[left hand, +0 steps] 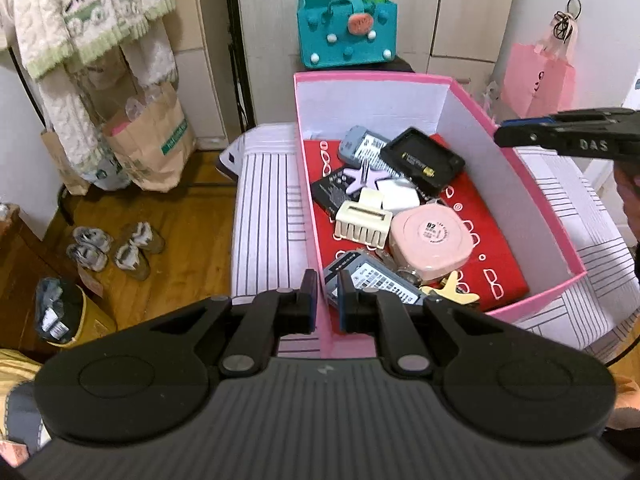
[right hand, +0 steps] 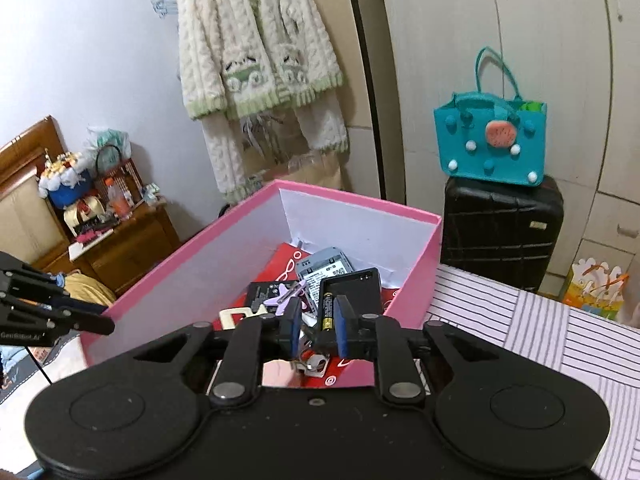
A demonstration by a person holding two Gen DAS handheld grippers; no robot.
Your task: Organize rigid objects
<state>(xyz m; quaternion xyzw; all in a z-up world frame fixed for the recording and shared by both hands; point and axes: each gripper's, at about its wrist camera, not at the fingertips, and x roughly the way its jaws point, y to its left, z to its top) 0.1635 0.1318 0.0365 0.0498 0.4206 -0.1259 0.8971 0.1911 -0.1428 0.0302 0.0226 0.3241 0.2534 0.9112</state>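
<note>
Pink box [left hand: 532,216] on striped cloth [left hand: 264,208], white inside, red sheet [left hand: 480,208] lining the bottom. Inside, heaped together: black tray [left hand: 424,160] holding a battery [right hand: 329,307], grey battery pack [left hand: 362,146] at the far end, second grey pack [left hand: 376,280] at the near end, lilac star clip [left hand: 366,176], cream claw clip [left hand: 362,222], round pink case [left hand: 430,244], yellow star clip [left hand: 450,290] by the near wall.

Left gripper [left hand: 327,298] low over the box's near-left corner, pads nearly together with only a thin slit between, nothing held.

Right gripper [right hand: 318,324] above the box's near wall, aimed over the black tray; jaws parted a little, nothing pinched between the pads. Seen from the left wrist camera as a dark arm at the right edge, beyond the box's right wall.

Behind the box: black suitcase [right hand: 502,232] with teal felt bag [right hand: 490,140] on top. Fleece jacket [right hand: 256,44] hanging on the wall. Paper bags [left hand: 152,144] and slippers [left hand: 116,248] on wooden floor [left hand: 192,232].
</note>
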